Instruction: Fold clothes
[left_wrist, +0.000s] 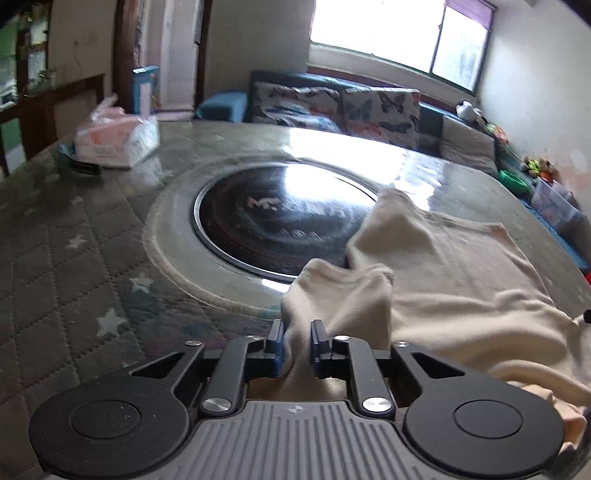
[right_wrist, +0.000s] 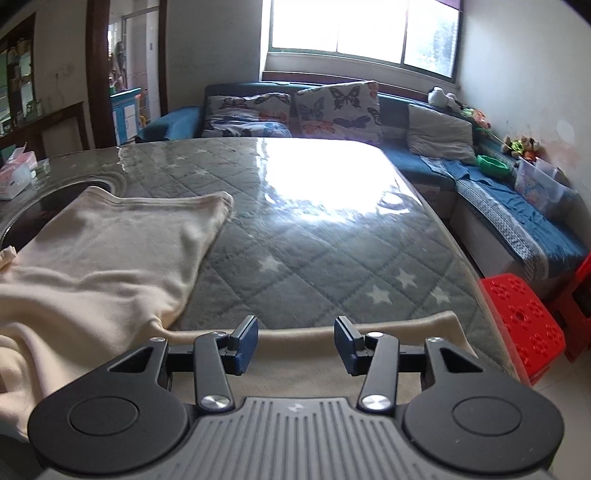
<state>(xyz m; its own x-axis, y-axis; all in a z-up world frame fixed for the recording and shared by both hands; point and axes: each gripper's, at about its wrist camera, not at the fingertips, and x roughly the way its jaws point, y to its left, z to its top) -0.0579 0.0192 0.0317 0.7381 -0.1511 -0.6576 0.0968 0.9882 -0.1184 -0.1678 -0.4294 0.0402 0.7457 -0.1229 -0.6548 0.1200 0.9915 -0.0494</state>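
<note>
The left gripper (left_wrist: 297, 345) pinches a bunch of the cream garment (left_wrist: 443, 266), which spreads ahead and to its right on the table (left_wrist: 92, 258). The right gripper (right_wrist: 295, 345) is wide open and holds nothing; a cloth edge lies right under it. The cloth looks soft, light and floppy, so edges and corners seem best to grab.

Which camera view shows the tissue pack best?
The left wrist view: the tissue pack lies whole on the table's far left part. In the right wrist view only a part of it shows at the left edge.
</note>
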